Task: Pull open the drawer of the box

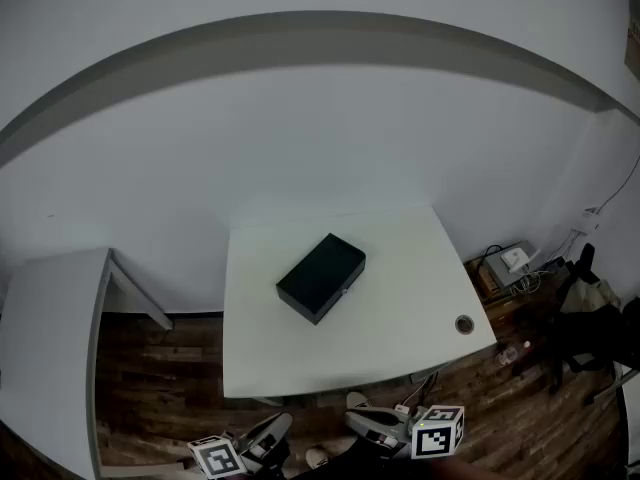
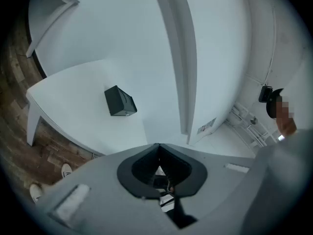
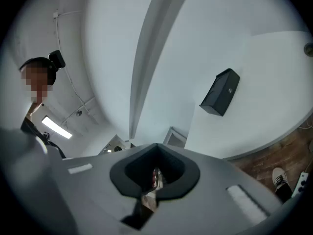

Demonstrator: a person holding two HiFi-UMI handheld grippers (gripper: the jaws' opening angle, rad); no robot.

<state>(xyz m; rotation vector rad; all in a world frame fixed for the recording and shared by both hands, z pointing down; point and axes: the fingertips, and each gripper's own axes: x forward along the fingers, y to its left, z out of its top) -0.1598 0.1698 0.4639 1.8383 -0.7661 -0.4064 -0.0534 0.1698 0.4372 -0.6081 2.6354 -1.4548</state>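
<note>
A black box (image 1: 320, 276) lies at an angle in the middle of the white table (image 1: 400, 353), its drawer closed, with a small metal fitting (image 1: 343, 291) on one side face. The box (image 2: 120, 102) is small and far off in the left gripper view, and the box (image 3: 221, 92) is just as distant in the right gripper view. My left gripper (image 1: 280, 426) and right gripper (image 1: 364, 415) hang low at the table's near side, short of its front edge and well away from the box. The jaws of the left gripper (image 2: 158, 145) and of the right gripper (image 3: 156, 145) meet at the tips with nothing between them.
A grey side desk (image 1: 50, 338) stands to the left of the table. A round cable grommet (image 1: 464, 324) sits in the table's near right corner. Cables and boxes (image 1: 510, 263) and a dark chair (image 1: 590, 328) crowd the wooden floor (image 1: 160, 388) at the right.
</note>
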